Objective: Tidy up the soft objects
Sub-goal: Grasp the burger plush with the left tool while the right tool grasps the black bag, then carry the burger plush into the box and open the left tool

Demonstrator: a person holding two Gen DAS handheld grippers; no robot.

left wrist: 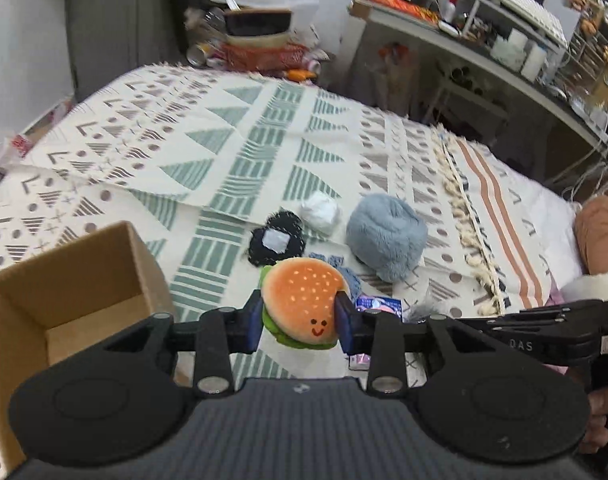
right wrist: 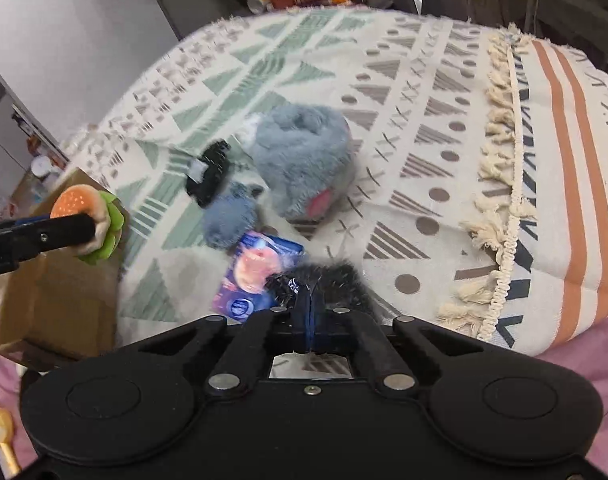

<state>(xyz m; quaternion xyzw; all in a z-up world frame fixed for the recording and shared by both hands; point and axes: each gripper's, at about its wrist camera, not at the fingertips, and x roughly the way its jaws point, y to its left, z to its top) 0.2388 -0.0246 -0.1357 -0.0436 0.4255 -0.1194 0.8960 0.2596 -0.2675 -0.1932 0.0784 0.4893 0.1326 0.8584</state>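
Carrying step: left hand-held gripper (left wrist: 300, 316) pinching orange-bun plush burger toy (left wrist: 304, 304); next, shift over open brown cardboard box (left wrist: 64, 280) w/ release. Right hand-held gripper (right wrist: 309, 312) pressed together on dark fuzzy item (right wrist: 323, 280).

Patterned blanket (left wrist: 240, 128); on it a cardboard box (left wrist: 76, 272), grey plush (left wrist: 385, 236), black patch (left wrist: 278, 242), white wad (left wrist: 321, 212), blue packet (right wrist: 260, 276)

A small plush hamburger with an orange seeded bun, green lettuce frill and a smiling face (left wrist: 302, 306) is hanging tilted at lower centre of the left wrist view, just right of an open brown cardboard box (left wrist: 70, 280). A round fluffy grey-blue plush (left wrist: 385, 236), a flat black fuzzy patch with a white label (left wrist: 276, 242) and a crumpled white soft lump (left wrist: 321, 212) are lying close together mid-frame.
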